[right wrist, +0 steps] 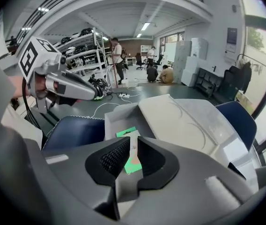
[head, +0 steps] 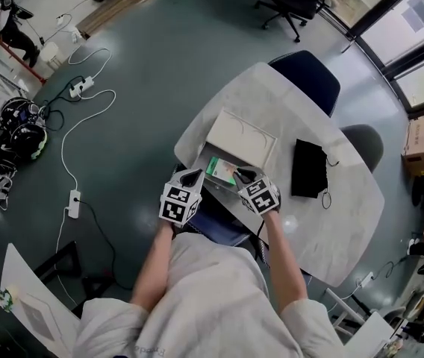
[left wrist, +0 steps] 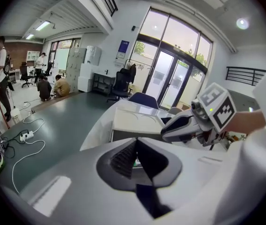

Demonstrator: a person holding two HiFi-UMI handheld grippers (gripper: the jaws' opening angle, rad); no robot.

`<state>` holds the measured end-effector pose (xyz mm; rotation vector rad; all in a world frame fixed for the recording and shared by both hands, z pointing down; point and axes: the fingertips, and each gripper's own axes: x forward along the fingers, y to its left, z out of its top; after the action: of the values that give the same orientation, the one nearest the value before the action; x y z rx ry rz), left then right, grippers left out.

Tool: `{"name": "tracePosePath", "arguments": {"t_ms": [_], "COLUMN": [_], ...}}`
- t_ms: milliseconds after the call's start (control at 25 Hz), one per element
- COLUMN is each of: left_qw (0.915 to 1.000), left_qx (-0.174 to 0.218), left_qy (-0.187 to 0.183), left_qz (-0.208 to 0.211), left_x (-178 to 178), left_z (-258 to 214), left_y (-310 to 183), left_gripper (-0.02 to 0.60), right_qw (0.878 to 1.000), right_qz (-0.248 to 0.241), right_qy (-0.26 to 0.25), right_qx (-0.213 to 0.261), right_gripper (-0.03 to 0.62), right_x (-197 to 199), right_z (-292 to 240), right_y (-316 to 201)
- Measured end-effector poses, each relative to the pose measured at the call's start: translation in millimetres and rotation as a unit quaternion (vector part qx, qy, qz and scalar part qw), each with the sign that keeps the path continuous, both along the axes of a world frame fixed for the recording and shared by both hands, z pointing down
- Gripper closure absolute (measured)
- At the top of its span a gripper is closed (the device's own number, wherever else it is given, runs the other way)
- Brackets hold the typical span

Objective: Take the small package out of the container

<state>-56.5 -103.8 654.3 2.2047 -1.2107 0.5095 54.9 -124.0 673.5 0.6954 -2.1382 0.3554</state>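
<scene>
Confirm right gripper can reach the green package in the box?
Likely yes: the box lid is folded back, the green package lies uncovered, and the right gripper points at it with nothing between. Its jaws are barely apart, so they must widen.

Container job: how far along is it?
Done: the container has its lid open. In hand: right tongs, slightly apart, aim at the small package, which lies inside; left tongs shut, nearby. Left: grip the package and lift it out.
</scene>
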Motion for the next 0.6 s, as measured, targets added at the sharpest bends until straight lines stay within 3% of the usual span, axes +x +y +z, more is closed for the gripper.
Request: {"name": "tracePosePath", "arguments": {"t_ms": [360, 600], "left_qw": [0.9998, 0.9993], "left_qx": [-0.022, -0.036], "left_qy": [0.004, 0.002], "left_qz": [-0.001, -0.005], "left_x": [-1.3, -7.6], "left_z": [14.8, 25.7], "left_y": [-3.3, -0.8], "left_gripper": [0.528, 0.528], "right_qw": [0.992, 0.984], "right_qz": [-0.103, -0.134], "right_qy": [0.056, 0.099], "right_qx": [-0.049, -0.063], "right_gripper": [0.52, 0.488], "right_x": [-17.7, -15.5], "right_z": [44.0, 68.4], "right_y": [2.5, 6.7]}}
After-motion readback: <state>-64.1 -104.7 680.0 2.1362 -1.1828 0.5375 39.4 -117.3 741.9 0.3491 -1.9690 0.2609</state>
